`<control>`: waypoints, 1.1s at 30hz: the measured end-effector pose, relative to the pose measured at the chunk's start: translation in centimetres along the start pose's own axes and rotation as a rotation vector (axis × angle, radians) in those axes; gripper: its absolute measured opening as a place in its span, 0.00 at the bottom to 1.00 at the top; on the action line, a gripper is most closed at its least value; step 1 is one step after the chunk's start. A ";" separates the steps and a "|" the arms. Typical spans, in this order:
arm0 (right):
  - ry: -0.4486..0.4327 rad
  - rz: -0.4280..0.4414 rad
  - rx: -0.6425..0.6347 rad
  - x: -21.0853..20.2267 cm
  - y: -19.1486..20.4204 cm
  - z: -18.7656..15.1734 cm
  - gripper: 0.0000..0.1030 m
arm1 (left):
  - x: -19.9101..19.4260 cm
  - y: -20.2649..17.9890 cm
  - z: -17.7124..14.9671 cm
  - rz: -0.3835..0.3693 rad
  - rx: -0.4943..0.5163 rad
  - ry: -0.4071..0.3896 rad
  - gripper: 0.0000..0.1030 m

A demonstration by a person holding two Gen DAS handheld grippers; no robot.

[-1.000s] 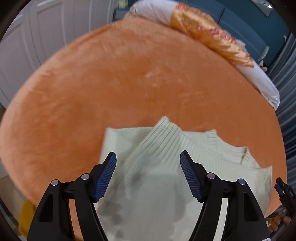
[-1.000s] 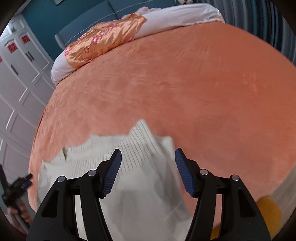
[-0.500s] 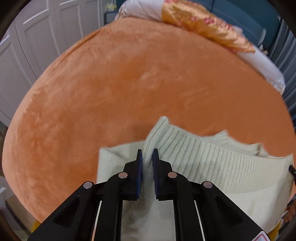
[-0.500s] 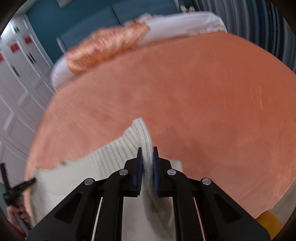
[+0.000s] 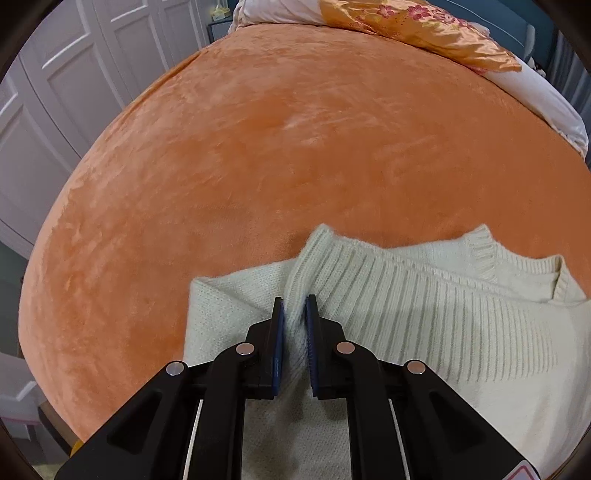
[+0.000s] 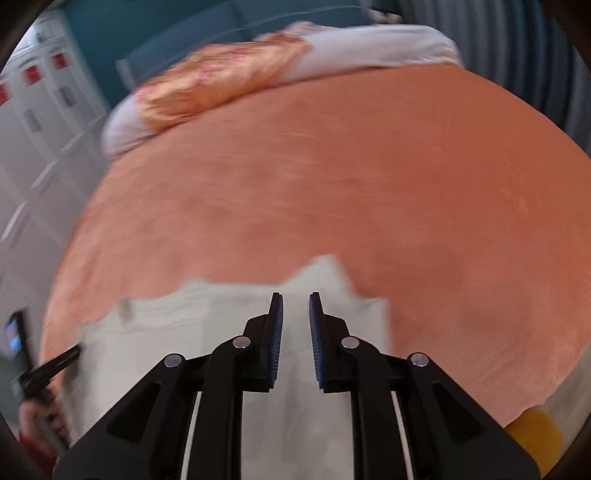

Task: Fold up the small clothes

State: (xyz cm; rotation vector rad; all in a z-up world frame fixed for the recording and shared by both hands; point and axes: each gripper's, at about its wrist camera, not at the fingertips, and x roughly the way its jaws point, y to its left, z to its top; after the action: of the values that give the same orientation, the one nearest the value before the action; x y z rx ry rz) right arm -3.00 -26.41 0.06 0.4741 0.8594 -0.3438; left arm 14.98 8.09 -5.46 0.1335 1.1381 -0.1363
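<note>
A cream knit sweater [image 5: 424, 314] lies on the orange bedspread [image 5: 295, 147], its ribbed hem folded up over the body toward the collar. My left gripper [image 5: 294, 299] is shut on the ribbed hem at the sweater's left side. In the right wrist view, which is blurred, the sweater [image 6: 229, 317] lies under my right gripper [image 6: 296, 295], whose jaws stand slightly apart over the fabric's right corner; I cannot tell whether they pinch cloth. The left gripper shows at that view's left edge [image 6: 40, 373].
A floral orange pillow [image 5: 424, 29] and a white pillow [image 5: 546, 99] lie at the head of the bed. White wardrobe doors [image 5: 55, 74] stand to the left. A yellow object [image 6: 535, 432] sits past the bed's near right edge.
Both grippers closed from wide open onto the sweater's ribbed hem. The right gripper's jaws have since parted a little and its view is blurred by motion. The hem sits further toward the collar.
</note>
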 end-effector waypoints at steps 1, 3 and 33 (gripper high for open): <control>-0.001 0.016 -0.030 -0.4 1.1 -0.6 0.14 | 0.1 -0.1 0.1 0.004 0.002 -0.001 0.09; 0.032 0.064 -0.081 -0.5 3.3 -1.9 0.14 | 0.1 -0.1 0.0 0.004 -0.001 -0.001 0.09; 0.076 -0.065 -0.016 0.7 -2.2 -1.4 0.60 | -2.2 2.1 0.2 -0.107 -0.152 -0.038 0.39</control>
State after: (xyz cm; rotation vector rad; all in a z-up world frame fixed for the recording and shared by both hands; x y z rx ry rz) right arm -4.54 -27.62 -1.82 0.4471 0.9518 -0.3800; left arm 14.67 10.22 -3.32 -0.0650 1.1140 -0.1458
